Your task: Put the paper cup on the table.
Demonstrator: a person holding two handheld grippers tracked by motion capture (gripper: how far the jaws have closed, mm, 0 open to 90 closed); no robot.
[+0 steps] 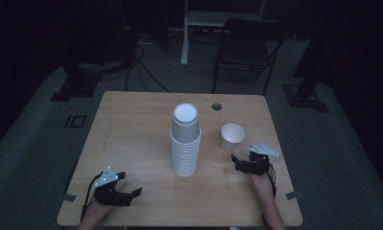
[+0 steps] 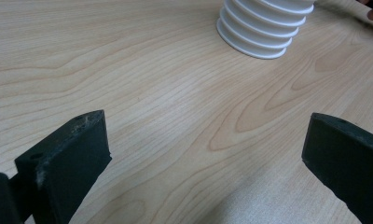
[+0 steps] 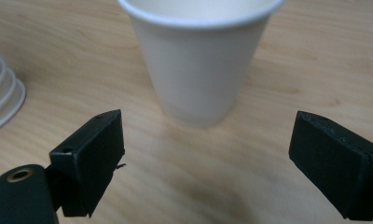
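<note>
A tall stack of upside-down white paper cups (image 1: 185,141) stands in the middle of the wooden table (image 1: 132,134). A single white cup (image 1: 232,136) stands upright to its right. My right gripper (image 1: 241,161) rests just in front of that cup, open and empty; the cup (image 3: 198,56) rises a short way beyond its jaws. My left gripper (image 1: 132,193) lies near the front left edge, open and empty, pointing toward the stack, whose rimmed base (image 2: 261,28) sits ahead and to the right of its jaws.
A round cable hole (image 1: 217,106) is in the table's far edge. Beyond the table stand a dark folding chair (image 1: 247,50) and a white stand (image 1: 185,33), with cables on the floor. Bare tabletop lies left of the stack.
</note>
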